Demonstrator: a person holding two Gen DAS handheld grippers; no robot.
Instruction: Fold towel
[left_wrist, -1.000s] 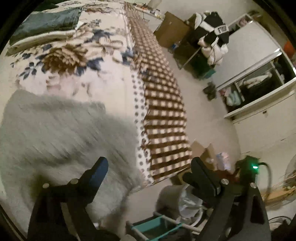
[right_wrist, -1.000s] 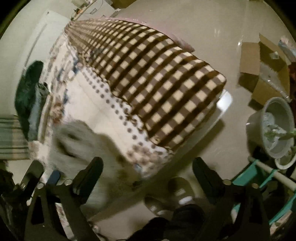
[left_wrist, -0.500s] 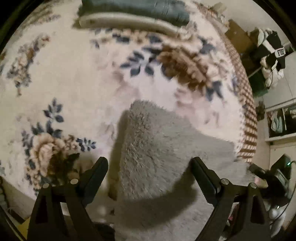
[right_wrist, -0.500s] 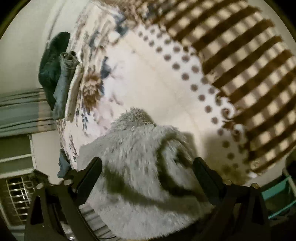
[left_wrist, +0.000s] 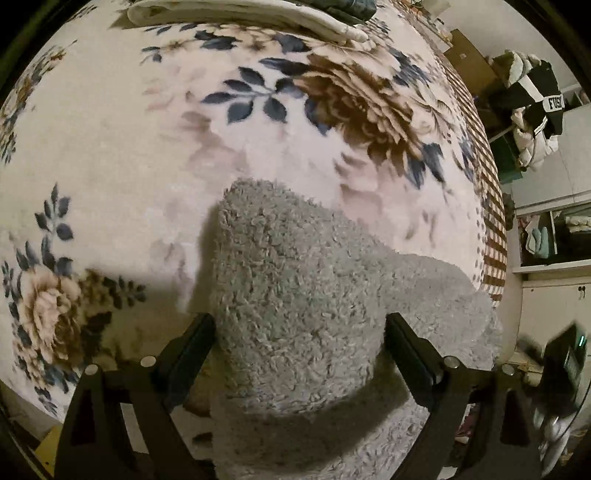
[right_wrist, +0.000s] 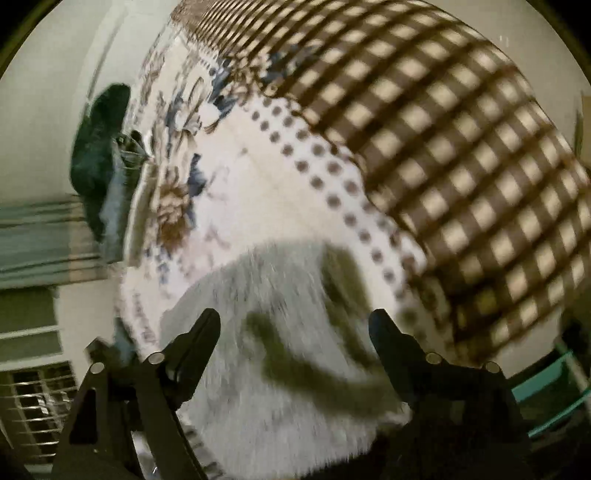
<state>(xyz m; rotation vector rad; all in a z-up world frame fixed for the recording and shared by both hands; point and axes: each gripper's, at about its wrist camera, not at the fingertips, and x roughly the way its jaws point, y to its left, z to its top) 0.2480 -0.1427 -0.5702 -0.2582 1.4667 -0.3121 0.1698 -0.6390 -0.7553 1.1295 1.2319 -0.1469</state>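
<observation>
A grey fluffy towel (left_wrist: 295, 295) lies bunched on a floral bedspread (left_wrist: 129, 147) near the bed's edge. In the left wrist view my left gripper (left_wrist: 299, 325) is open, its two black fingers either side of a raised fold of the towel, close to it. In the right wrist view the same towel (right_wrist: 280, 332) appears blurred under my right gripper (right_wrist: 295, 321), which is open above it with nothing held. Dark shadows of the fingers fall across the pile.
Folded dark and cream textiles (left_wrist: 258, 11) sit at the far side of the bed. A brown checked blanket (right_wrist: 443, 129) covers the bed's end. Beyond the bed edge are a cupboard (left_wrist: 554, 240), clothes on a rack (left_wrist: 532, 110) and a teal frame (right_wrist: 546, 384).
Both grippers have swung from the bed edge and floor onto the towel and closed in on it. The left gripper's fingers now flank a raised fold. Both stay open.
</observation>
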